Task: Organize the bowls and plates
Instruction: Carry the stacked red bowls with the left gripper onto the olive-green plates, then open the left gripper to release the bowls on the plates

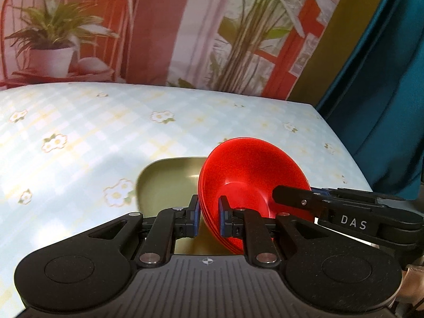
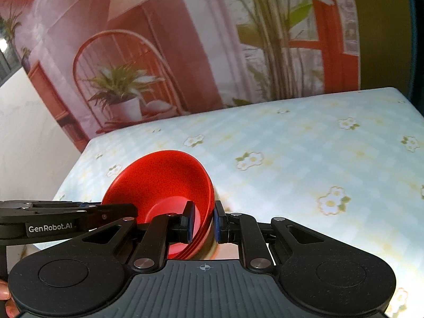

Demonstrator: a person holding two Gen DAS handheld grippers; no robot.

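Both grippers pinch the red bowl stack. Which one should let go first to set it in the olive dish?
Right, probably. The left gripper grips the red bowl stack on the rim beside the olive square dish, so it can likely guide it in; the right gripper holds the opposite rim.

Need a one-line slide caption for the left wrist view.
Left gripper and right gripper pinch opposite rims of stacked red bowls above an olive plate on the floral tablecloth.

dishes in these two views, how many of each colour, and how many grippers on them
red bowls: cannot count exactly, a nested stack with several rims showing, tallied as 1 stack
olive green dish: 1, under the stack
grippers: 2, left gripper and right gripper, each shut on the stack's rim at opposite sides
total: 1 red stack, 1 green dish, 2 grippers
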